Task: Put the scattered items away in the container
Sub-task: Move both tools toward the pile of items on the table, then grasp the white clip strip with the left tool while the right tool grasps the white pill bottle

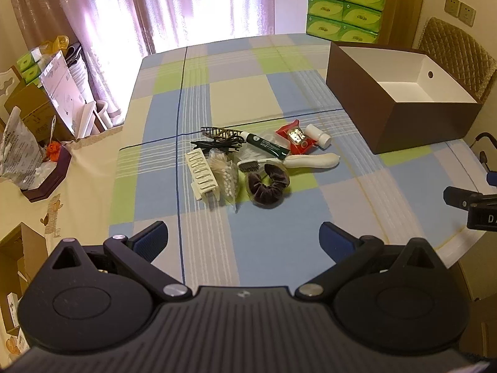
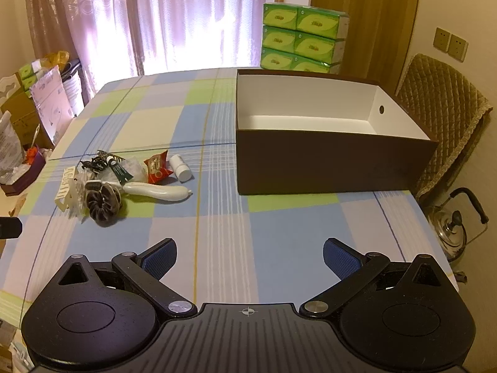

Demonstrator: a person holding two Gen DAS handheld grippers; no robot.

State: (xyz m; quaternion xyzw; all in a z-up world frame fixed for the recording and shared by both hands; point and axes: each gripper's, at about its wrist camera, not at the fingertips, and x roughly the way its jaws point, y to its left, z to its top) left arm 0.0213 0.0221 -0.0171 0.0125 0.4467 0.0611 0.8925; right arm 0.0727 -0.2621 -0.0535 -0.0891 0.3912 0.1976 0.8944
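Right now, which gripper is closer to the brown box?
Right. The right gripper faces the brown box almost straight ahead; the left gripper sits farther left, facing the pile.

A cluster of small items (image 1: 248, 161) is gathered near the middle of the tabletop (image 1: 279, 87). The box (image 1: 403, 99) is set toward the far right corner, well apart from them. Tissue packs (image 1: 344, 7) are stacked behind the box.

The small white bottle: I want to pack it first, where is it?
In both wrist views, the small white bottle lies at the pile's right edge, beside the red packet, the item nearest the brown box.
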